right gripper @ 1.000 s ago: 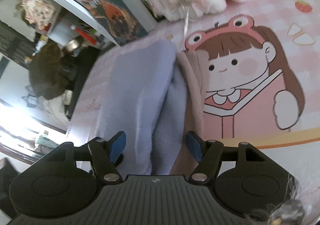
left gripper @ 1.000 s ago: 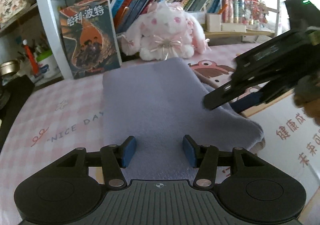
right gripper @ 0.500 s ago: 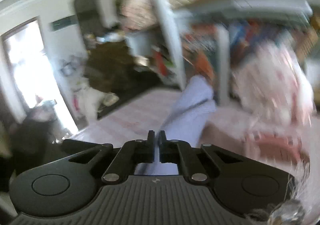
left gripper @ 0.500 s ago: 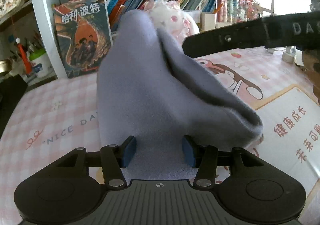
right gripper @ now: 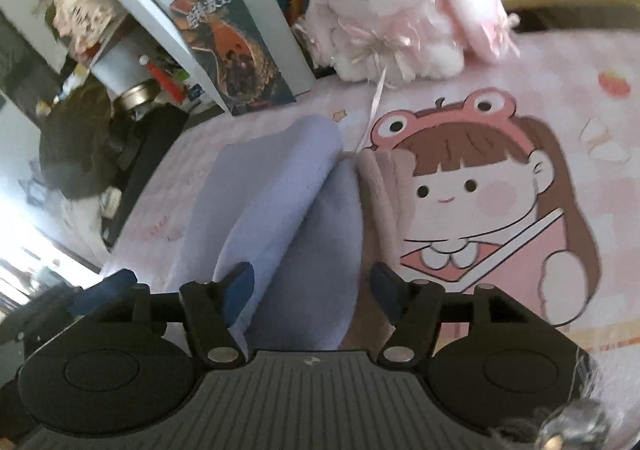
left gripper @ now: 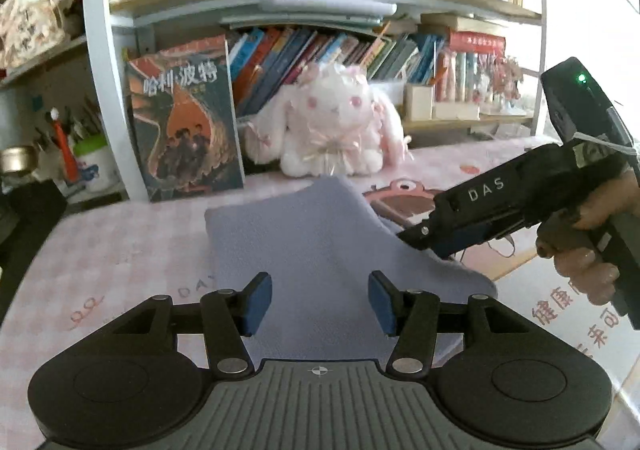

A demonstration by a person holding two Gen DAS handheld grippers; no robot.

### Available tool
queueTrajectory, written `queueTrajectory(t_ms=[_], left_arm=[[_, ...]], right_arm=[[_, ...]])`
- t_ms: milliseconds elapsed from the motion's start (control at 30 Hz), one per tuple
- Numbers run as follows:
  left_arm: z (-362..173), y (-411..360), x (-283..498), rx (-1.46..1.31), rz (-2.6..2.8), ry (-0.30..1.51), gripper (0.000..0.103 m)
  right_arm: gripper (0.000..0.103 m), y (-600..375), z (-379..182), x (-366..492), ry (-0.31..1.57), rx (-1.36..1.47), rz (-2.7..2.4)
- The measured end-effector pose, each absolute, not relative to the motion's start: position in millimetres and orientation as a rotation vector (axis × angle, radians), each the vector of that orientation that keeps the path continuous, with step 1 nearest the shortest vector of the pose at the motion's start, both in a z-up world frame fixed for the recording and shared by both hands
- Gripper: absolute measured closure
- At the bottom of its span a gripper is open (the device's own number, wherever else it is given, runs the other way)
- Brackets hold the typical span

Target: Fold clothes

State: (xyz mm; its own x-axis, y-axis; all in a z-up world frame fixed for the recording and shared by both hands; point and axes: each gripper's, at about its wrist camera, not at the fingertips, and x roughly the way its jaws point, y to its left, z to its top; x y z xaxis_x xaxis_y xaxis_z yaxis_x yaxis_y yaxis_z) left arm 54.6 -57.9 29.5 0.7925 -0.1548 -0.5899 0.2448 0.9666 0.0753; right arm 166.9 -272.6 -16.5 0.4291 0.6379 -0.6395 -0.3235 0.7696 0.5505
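A folded lavender fleece garment (left gripper: 320,246) lies on a pink checked surface (left gripper: 120,246) in front of a bookshelf. The left tool (left gripper: 320,304) hovers over the near end of the garment with its two blue-padded fingers (left gripper: 258,302) spread wide apart, the cloth showing between them, nothing gripped.

From the right, the right tool (right gripper: 312,290) reaches in at the garment's right edge, held by a hand (left gripper: 588,246). In its own view its fingers are also spread apart, straddling the edge where the lavender layers overlap, with a strip of beige cloth (right gripper: 378,186) just beside them. The top layer curls up slightly along that edge.

Behind the garment, a white and pink plush rabbit (left gripper: 336,126) sits against the shelf, beside an upright book (left gripper: 184,118). A cartoon girl in a frog hat (right gripper: 480,186) is printed on the surface to the right of the garment.
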Motion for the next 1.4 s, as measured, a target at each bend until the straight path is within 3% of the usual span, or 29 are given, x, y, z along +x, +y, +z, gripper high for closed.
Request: queueTrajectory(t_ms=[167,333,433,500,533,633,1033,1133,1200,1233,1300,1333,1400], left_arm=[[1.8,-68.3,68.4,0.237,-0.216,0.741,0.052],[-1.9,-71.6,64.7,0.257,-0.206,0.728,0.049],[9.2,-67.9,63.3,0.223,-0.196,0.718,0.047],[20.1,-60.0,59.4,0.178,-0.165,0.671,0.037],[24.6,-54.1,58.6,0.144,-0.15,0.656,0.029],[32.6,-31.3,62.7,0.009,-0.108,0.659,0.019],[-15.3,23.3,105.2,-0.429,-0.132,0.863,0.021],[-23.2,22.4,110.8,-0.494,-0.161,0.876,0.023],[-23.2,17.3,109.8,-0.475,-0.153,0.873,0.028],[-21.2,15.1,107.7,-0.455,-0.153,0.866,0.031],[-15.3,11.1,102.2,-0.418,-0.156,0.853,0.05],[-10.4,7.7,98.9,-0.392,-0.164,0.846,0.055],[-2.1,-0.7,91.1,-0.339,-0.177,0.849,0.056]], right_arm=[[0.043,-271.4,-10.5,167.4,0.918,0.392,0.564],[0.042,-278.5,-0.2,163.6,0.864,0.373,0.543],[0.037,-279.6,5.0,159.6,0.866,0.358,0.557],[0.027,-280.4,6.6,155.9,0.879,0.358,0.564],[0.025,-280.4,6.5,154.2,0.89,0.36,0.566],[0.022,-278.5,3.4,150.5,0.931,0.362,0.567],[0.022,-263.7,-21.2,151.0,1.059,0.347,0.49],[0.03,-259.1,-26.0,152.1,1.079,0.339,0.472],[0.043,-255.7,-26.4,150.4,1.077,0.319,0.471],[0.047,-253.9,-25.4,148.7,1.07,0.303,0.477],[0.058,-251.4,-20.4,142.5,1.039,0.261,0.495],[0.06,-250.0,-17.4,138.8,1.022,0.235,0.503],[0.064,-247.6,-9.8,126.2,0.979,0.165,0.511]])
